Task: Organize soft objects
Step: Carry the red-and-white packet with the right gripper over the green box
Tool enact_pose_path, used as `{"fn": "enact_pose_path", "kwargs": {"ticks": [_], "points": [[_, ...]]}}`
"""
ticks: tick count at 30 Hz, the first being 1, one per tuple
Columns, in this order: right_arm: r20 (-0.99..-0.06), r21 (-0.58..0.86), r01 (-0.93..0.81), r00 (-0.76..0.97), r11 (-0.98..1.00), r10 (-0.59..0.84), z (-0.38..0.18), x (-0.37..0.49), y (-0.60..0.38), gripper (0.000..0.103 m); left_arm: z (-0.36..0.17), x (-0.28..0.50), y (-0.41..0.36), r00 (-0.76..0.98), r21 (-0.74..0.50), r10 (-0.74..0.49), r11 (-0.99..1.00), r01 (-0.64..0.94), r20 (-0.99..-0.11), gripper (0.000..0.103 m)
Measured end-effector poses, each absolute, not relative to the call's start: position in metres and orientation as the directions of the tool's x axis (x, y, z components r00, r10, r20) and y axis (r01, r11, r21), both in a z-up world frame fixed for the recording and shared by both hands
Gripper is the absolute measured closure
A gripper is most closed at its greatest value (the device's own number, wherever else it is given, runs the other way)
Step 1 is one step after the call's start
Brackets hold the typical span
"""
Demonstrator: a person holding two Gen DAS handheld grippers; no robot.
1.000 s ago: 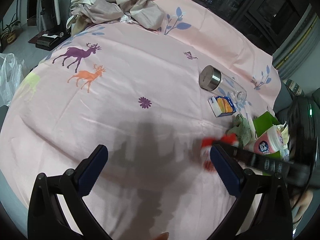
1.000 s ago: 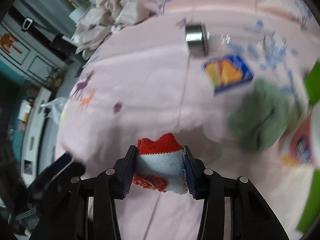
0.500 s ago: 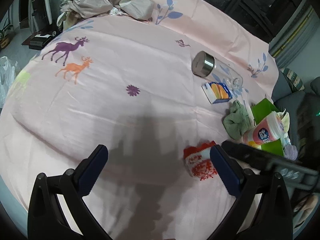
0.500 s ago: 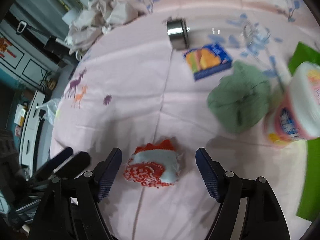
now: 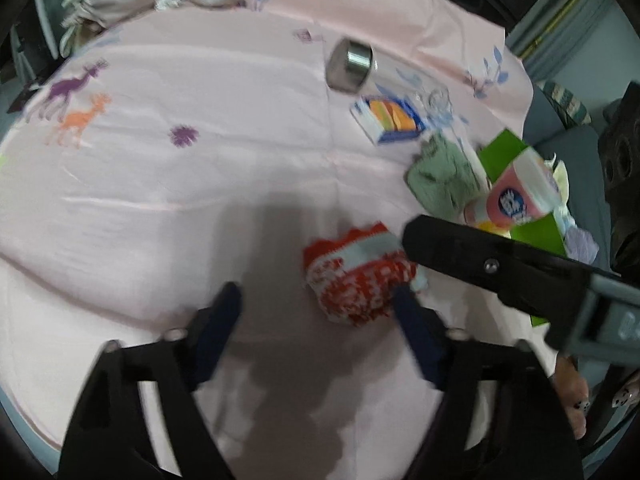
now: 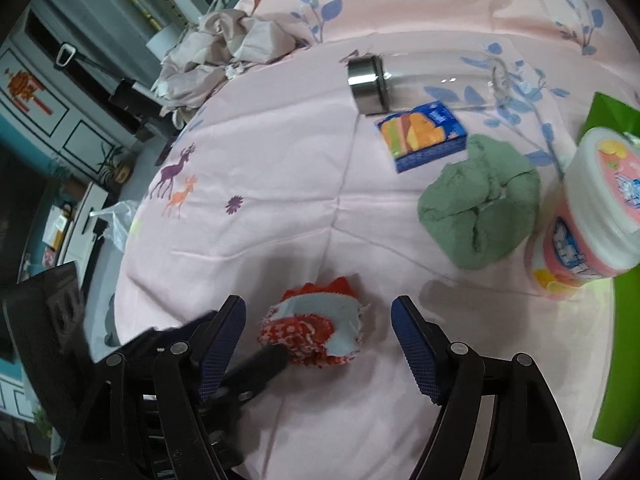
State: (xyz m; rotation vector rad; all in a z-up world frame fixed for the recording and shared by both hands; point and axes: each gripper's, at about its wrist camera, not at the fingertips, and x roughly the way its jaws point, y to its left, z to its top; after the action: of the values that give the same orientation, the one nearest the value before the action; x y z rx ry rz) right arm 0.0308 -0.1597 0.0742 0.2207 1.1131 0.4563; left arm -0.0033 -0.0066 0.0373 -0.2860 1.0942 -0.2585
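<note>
A rolled red, white and pale-blue sock [image 5: 356, 276] lies on the pink bedsheet [image 5: 200, 92]; it also shows in the right wrist view [image 6: 316, 330]. My left gripper [image 5: 318, 308] is open, with the sock just ahead of and touching its right finger. My right gripper [image 6: 318, 334] is open with the sock lying between its fingers, free of both. A green rolled sock [image 5: 442, 178] lies further right, also in the right wrist view [image 6: 478, 206]. The right gripper's finger [image 5: 480, 260] crosses the left wrist view.
A steel-capped glass bottle [image 6: 400, 82], a blue snack box [image 6: 422, 136], a pink-and-white tub [image 6: 592, 216] and a green bag [image 6: 618, 360] lie to the right. A crumpled beige cloth [image 6: 228, 56] sits at the far edge. The bed drops off at left.
My right gripper opened and released the red sock onto the sheet, then stayed around it. My left gripper moved forward and right up to the sock.
</note>
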Motion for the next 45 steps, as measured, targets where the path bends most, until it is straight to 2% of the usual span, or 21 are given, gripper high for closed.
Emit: {"fn": "enact_pose_path", "kwargs": {"ticks": [1, 5, 7, 8, 10, 16, 24, 35, 45], "points": [[-0.812, 0.398, -0.247, 0.354, 0.883, 0.465, 0.072, 0.031, -0.159, 0.031, 0.033, -0.001, -0.008, 0.413, -0.36, -0.353, 0.931, 0.064, -0.839, 0.047], [-0.83, 0.395, -0.235, 0.324, 0.888, 0.454, 0.057, 0.035, -0.158, 0.039, 0.03, 0.001, -0.015, 0.421, -0.353, -0.35, 0.933, 0.074, -0.837, 0.05], [-0.83, 0.409, -0.232, 0.307, 0.882, 0.466, 0.052, 0.036, -0.157, 0.04, 0.03, 0.001, -0.018, 0.416, -0.366, -0.366, 0.927, 0.085, -0.832, 0.058], [-0.83, 0.419, -0.238, 0.292, 0.876, 0.476, 0.048, 0.037, -0.155, 0.046, 0.029, 0.002, -0.019, 0.41, -0.373, -0.375, 0.924, 0.088, -0.831, 0.06], [-0.84, 0.405, -0.25, 0.278, 0.879, 0.466, 0.043, 0.037, -0.15, 0.049, 0.027, 0.002, -0.023, 0.405, -0.375, -0.381, 0.922, 0.098, -0.831, 0.069], [-0.838, 0.347, -0.292, 0.33, 0.891, 0.435, 0.055, 0.028, -0.147, 0.05, 0.039, -0.004, -0.03, 0.448, -0.338, -0.359, 0.932, 0.129, -0.819, 0.071], [-0.772, 0.287, -0.295, 0.492, 0.911, 0.402, 0.107, 0.012, -0.173, 0.05, 0.087, -0.005, -0.057, 0.538, -0.293, -0.363, 0.932, 0.214, -0.761, 0.072], [-0.715, 0.259, -0.175, 0.626, 0.95, 0.311, 0.146, 0.008, -0.258, 0.05, 0.13, 0.007, -0.144, 0.558, -0.209, -0.396, 0.906, 0.369, -0.729, 0.071], [-0.698, 0.257, -0.063, 0.678, 0.964, 0.23, 0.151, 0.003, -0.321, 0.05, 0.138, 0.016, -0.209, 0.527, -0.175, -0.432, 0.866, 0.468, -0.731, 0.071]]}}
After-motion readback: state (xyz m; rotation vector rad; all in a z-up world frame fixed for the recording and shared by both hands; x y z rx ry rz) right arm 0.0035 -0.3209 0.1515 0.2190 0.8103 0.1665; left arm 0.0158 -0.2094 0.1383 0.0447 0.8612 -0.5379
